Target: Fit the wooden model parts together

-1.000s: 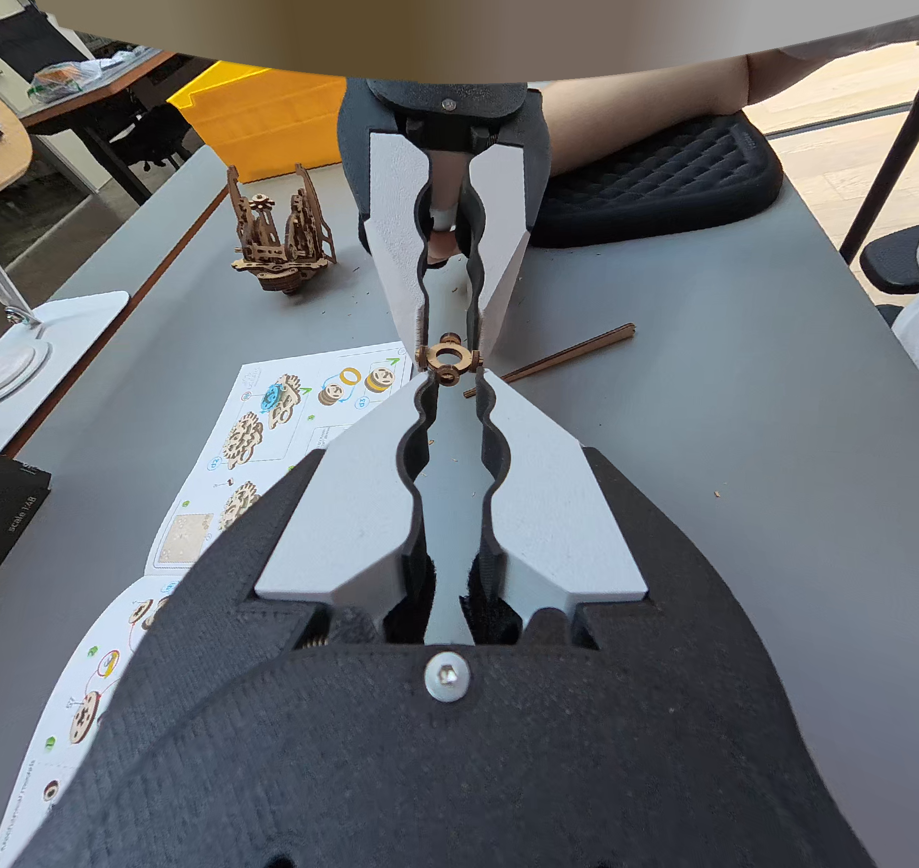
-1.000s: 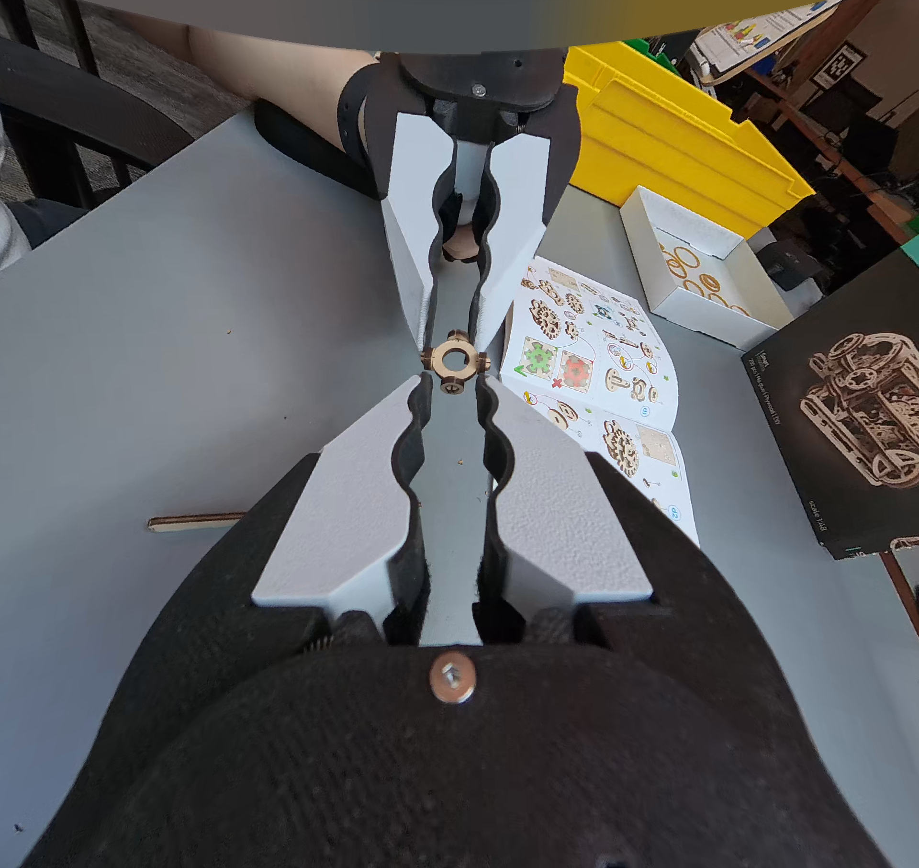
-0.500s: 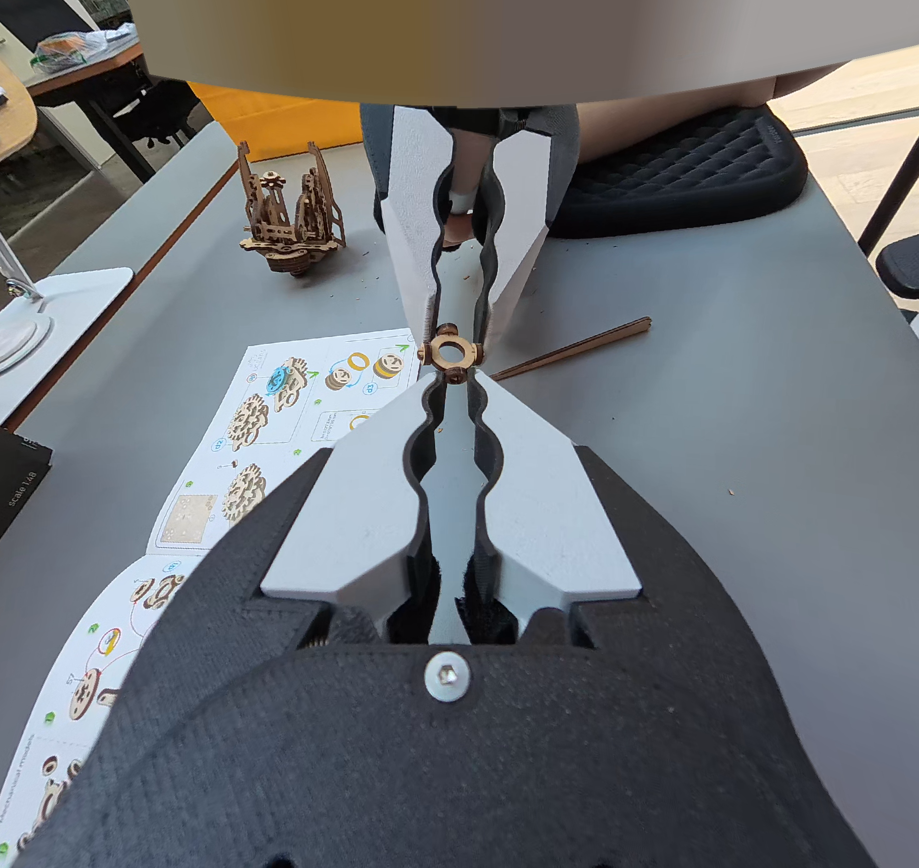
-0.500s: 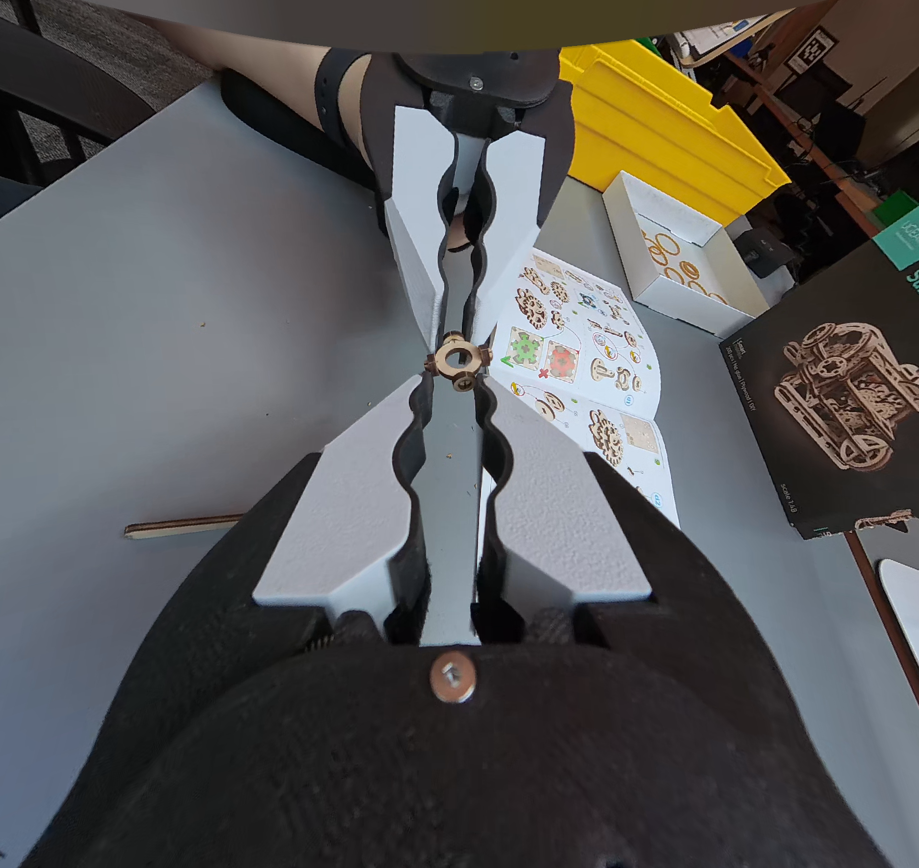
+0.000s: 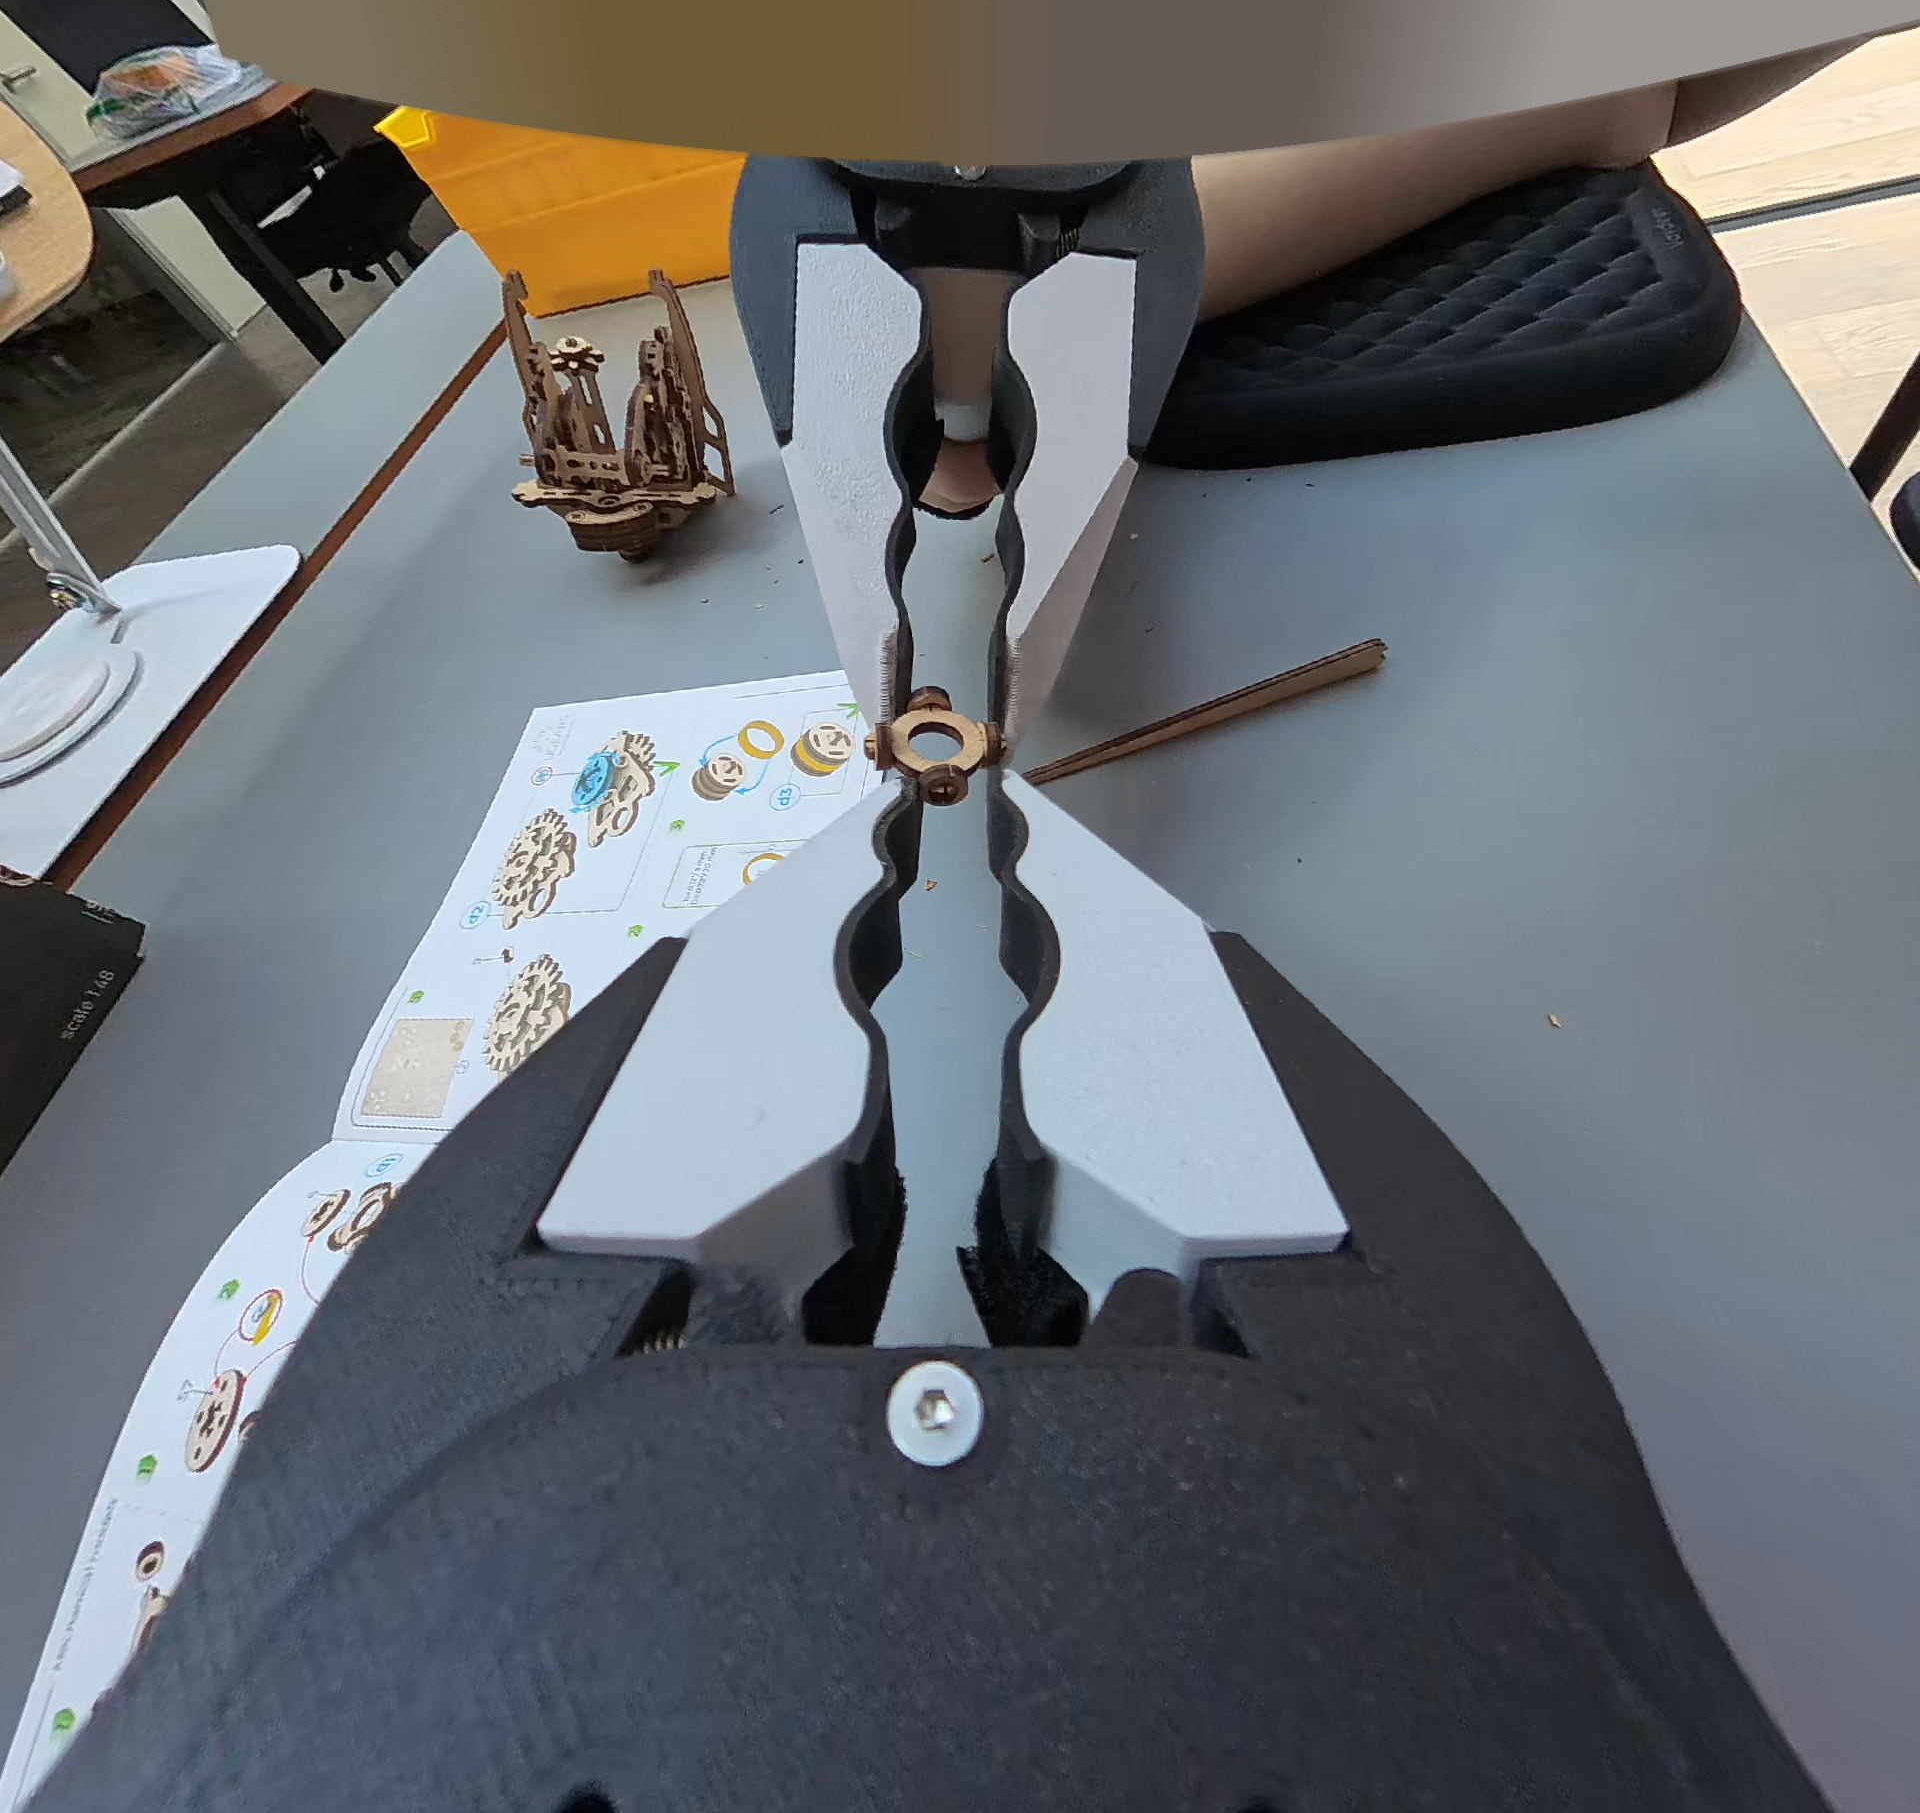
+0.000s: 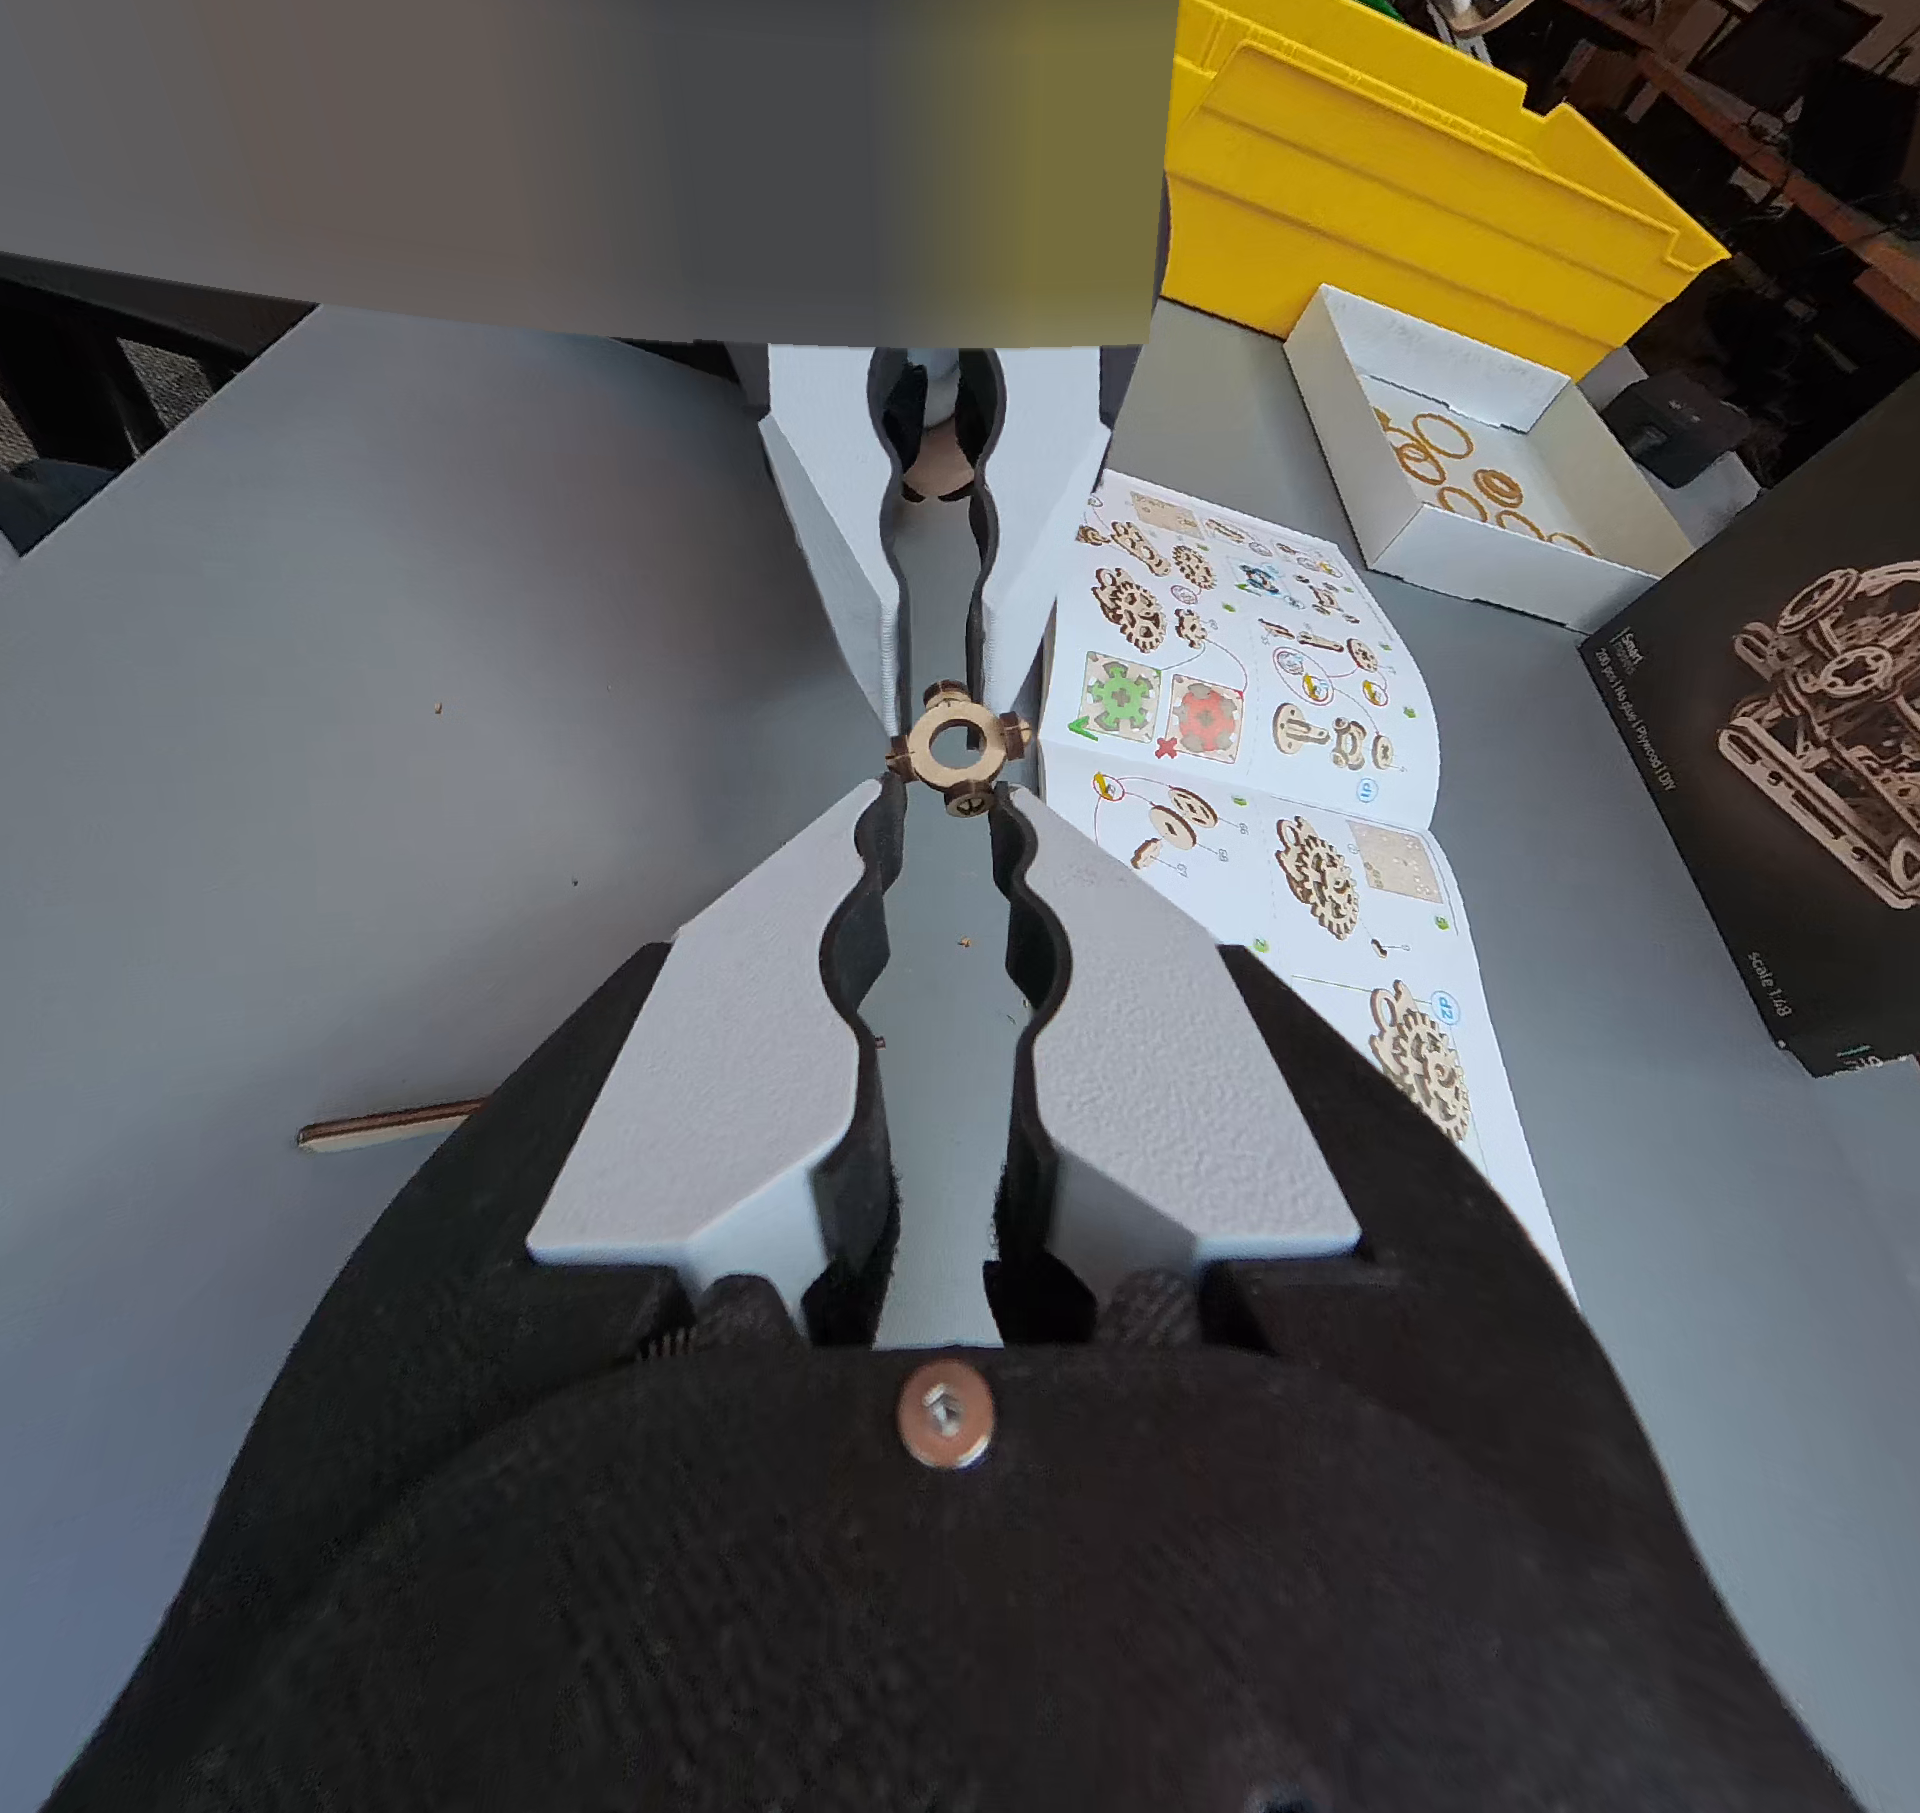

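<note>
- While I held both tools tip to tip above the grey table [image 5: 1507, 932], the small wooden ring [image 5: 938, 743], with four short pegs round its rim, hung in the air between them.
- My left gripper [image 5: 948, 795] had its fingers drawn close, a narrow gap between them; the tips met the ring's near side, though I could not tell how firmly they pinched it.
- My right gripper [image 6: 943, 795] stood the same way, nearly closed, its tips against the ring [image 6: 958, 747] from the opposite side.
- Compared with a second earlier, the ring had turned slightly between the tips, and both views had shifted, so the pair had moved together.
- I judged that the part was being turned or handed over, not yet joined to anything.
- The half-built wooden model [image 5: 615, 454] stood well apart on the table, beyond the open instruction booklet [image 5: 582, 880].
- A thin wooden stick [image 5: 1205, 714] lay flat beyond the ring.
- A white tray of spare rings [image 6: 1475, 475] sat near a yellow bin [image 6: 1382, 174].
</note>
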Tool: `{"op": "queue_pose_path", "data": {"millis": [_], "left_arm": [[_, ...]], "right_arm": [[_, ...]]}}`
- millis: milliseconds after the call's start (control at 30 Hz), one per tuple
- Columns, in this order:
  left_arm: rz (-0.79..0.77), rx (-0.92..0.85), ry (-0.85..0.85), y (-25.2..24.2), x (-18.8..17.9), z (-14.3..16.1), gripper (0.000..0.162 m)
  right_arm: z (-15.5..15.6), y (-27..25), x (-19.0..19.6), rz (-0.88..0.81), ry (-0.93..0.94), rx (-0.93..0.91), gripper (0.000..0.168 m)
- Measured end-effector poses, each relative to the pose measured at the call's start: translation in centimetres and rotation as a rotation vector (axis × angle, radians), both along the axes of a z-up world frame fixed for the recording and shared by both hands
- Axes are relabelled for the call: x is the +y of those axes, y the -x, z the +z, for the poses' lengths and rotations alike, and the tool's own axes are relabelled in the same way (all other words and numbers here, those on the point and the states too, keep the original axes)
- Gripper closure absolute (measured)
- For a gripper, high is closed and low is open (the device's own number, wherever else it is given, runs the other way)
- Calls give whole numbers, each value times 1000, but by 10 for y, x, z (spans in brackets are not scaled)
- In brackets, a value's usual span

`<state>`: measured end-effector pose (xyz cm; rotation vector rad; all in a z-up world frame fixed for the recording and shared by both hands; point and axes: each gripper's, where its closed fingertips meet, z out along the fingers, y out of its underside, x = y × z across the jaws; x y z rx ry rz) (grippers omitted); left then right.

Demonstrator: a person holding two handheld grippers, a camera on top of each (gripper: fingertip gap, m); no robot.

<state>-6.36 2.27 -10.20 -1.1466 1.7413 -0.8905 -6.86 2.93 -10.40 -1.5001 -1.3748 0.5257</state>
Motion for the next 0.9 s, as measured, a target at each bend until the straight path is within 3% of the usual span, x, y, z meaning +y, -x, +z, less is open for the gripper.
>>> {"op": "queue_pose_path", "data": {"millis": [167, 433, 900], "left_arm": [[-11, 10, 7, 0, -1, -1, 156], [-61, 20, 151, 3, -7, 0, 156], [-81, 61, 107, 3, -10, -9, 156]], "right_arm": [[-3, 0, 0, 2, -16, -21, 153], [8, 0, -3, 30, -108, -8, 144], [-3, 4, -9, 54, -124, -88, 147]]}}
